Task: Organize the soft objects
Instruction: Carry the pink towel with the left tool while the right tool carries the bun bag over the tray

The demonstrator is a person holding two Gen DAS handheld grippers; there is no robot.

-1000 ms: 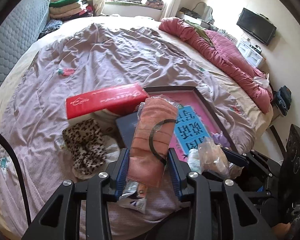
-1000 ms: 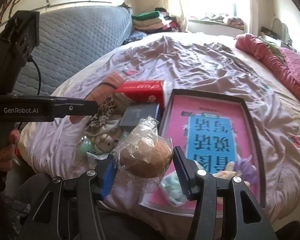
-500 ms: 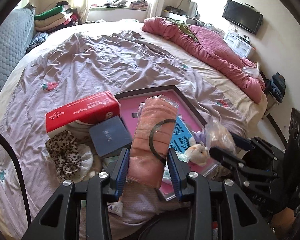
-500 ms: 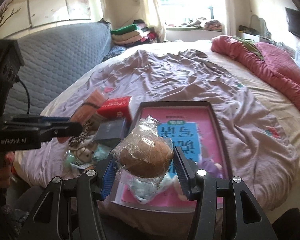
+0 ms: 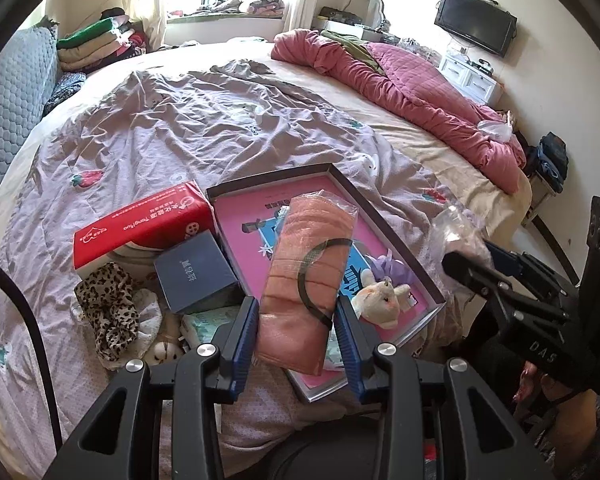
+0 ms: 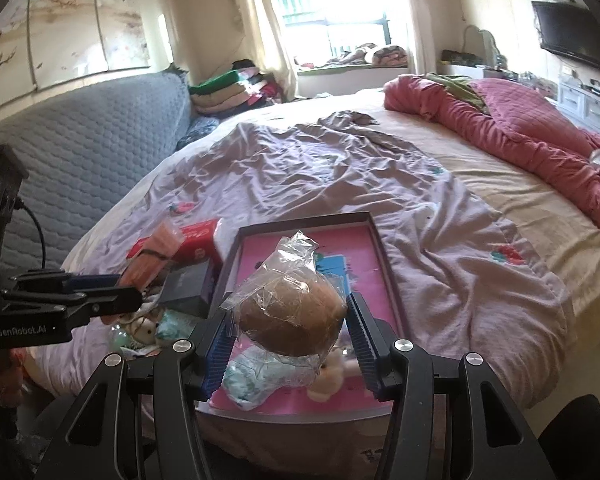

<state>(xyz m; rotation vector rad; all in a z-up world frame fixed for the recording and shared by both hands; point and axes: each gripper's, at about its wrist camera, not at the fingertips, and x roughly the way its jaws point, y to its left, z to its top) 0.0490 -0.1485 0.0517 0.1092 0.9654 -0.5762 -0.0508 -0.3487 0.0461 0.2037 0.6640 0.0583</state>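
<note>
The left gripper is pointing steeply down at lower centre, clamping a wrapped pink towel above the pink-lined box. The right gripper, angled more shallowly, is squeezing a bagged brown plush over the same box, low in its frame.

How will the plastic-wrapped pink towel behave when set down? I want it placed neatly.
The plastic-wrapped pink rolled towel stands above the left tongs without drooping, so it is probably fairly firm. Its glossy film may be slippery. Being tall and narrow, it would likely tip if stood on end.
</note>
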